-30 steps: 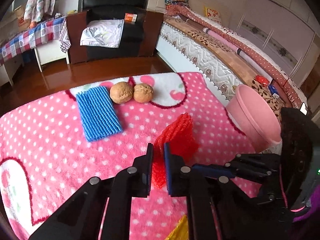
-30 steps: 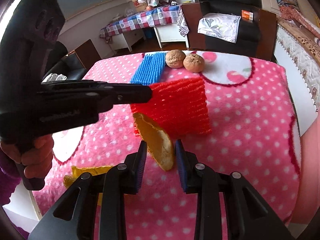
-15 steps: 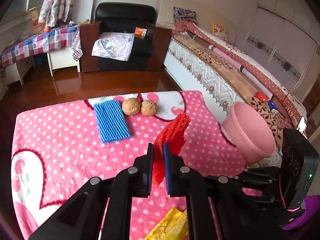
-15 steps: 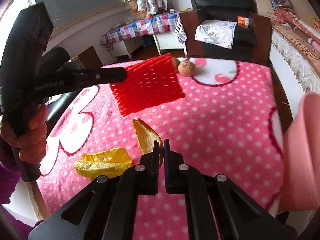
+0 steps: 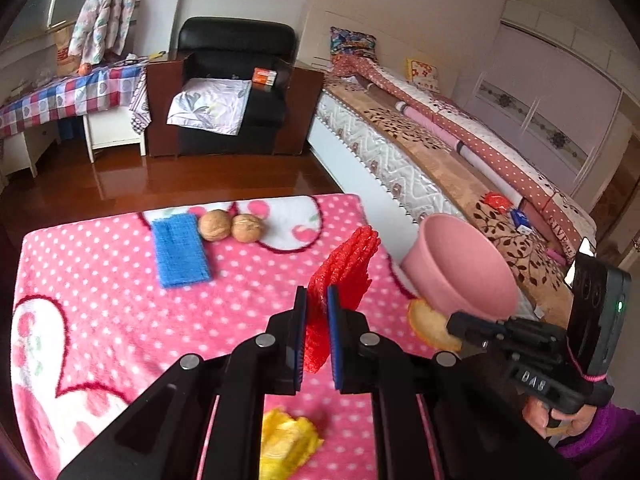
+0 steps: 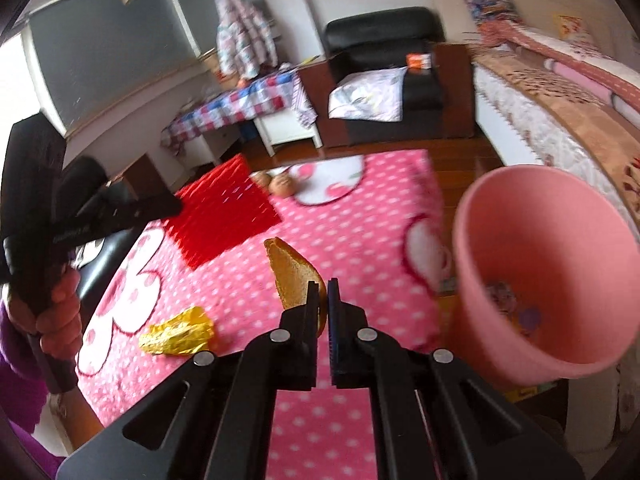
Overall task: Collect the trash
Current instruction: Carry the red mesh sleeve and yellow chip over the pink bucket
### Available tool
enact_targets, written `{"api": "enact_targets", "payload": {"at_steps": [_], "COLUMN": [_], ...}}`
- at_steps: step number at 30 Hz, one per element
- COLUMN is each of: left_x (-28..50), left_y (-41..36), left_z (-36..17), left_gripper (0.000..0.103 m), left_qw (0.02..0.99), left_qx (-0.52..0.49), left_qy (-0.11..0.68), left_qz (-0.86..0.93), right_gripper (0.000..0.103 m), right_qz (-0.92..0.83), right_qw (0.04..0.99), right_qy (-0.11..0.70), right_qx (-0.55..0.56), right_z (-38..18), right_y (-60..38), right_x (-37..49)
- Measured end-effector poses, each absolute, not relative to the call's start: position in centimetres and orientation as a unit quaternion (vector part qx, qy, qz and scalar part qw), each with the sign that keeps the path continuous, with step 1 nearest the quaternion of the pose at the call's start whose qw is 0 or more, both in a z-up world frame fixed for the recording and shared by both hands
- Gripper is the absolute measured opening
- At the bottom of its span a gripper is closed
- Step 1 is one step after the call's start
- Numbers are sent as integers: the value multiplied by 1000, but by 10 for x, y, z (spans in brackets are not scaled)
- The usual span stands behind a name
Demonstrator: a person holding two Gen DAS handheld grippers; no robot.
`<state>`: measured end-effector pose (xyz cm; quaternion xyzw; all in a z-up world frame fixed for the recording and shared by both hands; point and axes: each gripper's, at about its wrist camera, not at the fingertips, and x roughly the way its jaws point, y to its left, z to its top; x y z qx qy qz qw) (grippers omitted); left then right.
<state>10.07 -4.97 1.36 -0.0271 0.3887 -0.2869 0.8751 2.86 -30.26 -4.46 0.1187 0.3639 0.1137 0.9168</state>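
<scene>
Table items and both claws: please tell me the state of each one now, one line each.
Left claw: shut on the red foam net, lifted.
Right claw: shut on the orange peel, lifted.
Pink bin: beside the table, open, bits inside.
Yellow wrapper: crumpled, lying on the blanket.
Blue foam net: flat on the blanket.
Two walnuts: side by side, whole.

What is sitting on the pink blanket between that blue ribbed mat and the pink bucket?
Two walnuts lie right beside the blue mat; past them the blanket is bare up to the pink bucket, as the left wrist view shows.
</scene>
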Motion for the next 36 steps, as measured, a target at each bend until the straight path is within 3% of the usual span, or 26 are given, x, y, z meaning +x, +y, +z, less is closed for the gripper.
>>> {"api": "enact_targets", "payload": {"at_steps": [19,36], "left_x": [80,81], "left_y": [-176,-268], "left_z": [25,11], "left_gripper": [9,9], "left_qw": [850,841], "left_qx": [-9,42], "left_qy": [391,397], "left_qz": [-354,-365], "right_gripper": [5,5], "right_qz": [-38,-58], "right_qw": [926,920], "right_qy": [324,325], "right_qx": [191,212], "right_z": [-49,-63], "right_y": [-434,-470], "right_x": [4,-3]}}
